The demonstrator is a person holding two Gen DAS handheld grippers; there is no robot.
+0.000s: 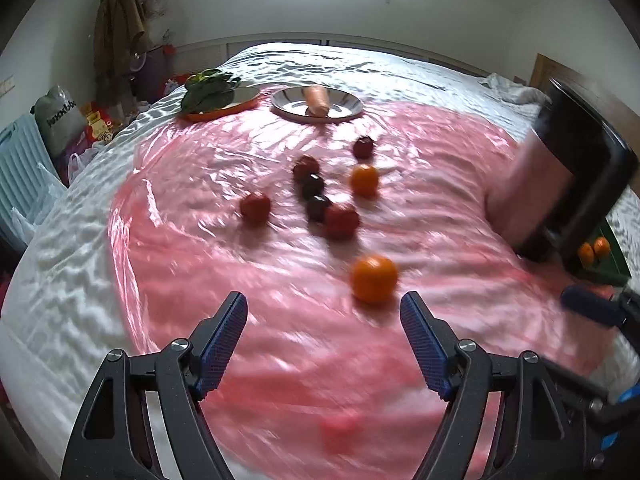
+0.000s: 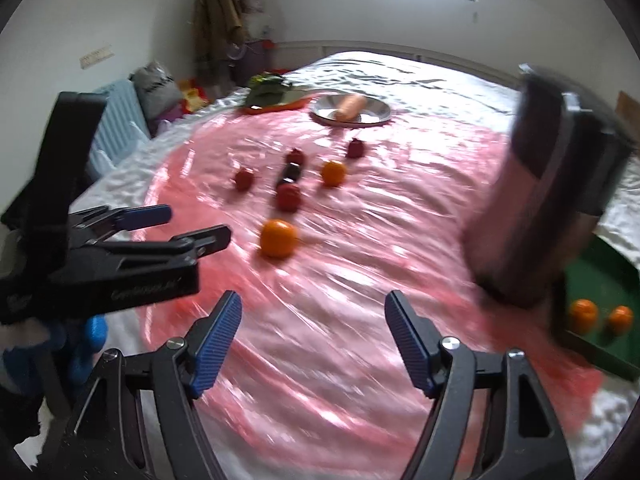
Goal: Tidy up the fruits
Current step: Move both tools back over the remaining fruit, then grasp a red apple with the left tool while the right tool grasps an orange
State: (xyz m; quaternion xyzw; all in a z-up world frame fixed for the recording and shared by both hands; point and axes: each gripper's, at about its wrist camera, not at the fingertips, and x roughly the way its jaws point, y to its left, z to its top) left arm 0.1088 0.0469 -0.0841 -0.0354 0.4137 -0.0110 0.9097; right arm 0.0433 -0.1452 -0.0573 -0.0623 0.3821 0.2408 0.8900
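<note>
Fruits lie on a pink sheet (image 1: 240, 280) on a bed. A near orange (image 1: 374, 279) (image 2: 278, 238) sits just ahead of my open, empty left gripper (image 1: 324, 312). Further off lie a second orange (image 1: 364, 179) (image 2: 333, 172), red fruits (image 1: 341, 221) (image 1: 255, 207) and dark plums (image 1: 318, 207). Two oranges (image 2: 584, 314) (image 2: 620, 319) lie in a green tray (image 2: 600, 280) at right. My right gripper (image 2: 313, 312) is open and empty above the sheet. The left gripper (image 2: 196, 224) shows in the right wrist view at left.
A silver plate (image 1: 348, 106) with a carrot (image 1: 316, 100) and an orange plate (image 1: 248, 102) with leafy greens (image 1: 208, 88) stand at the back. A dark upright box (image 1: 568, 184) (image 2: 540, 200) stands by the tray. Clutter lies beside the bed at left.
</note>
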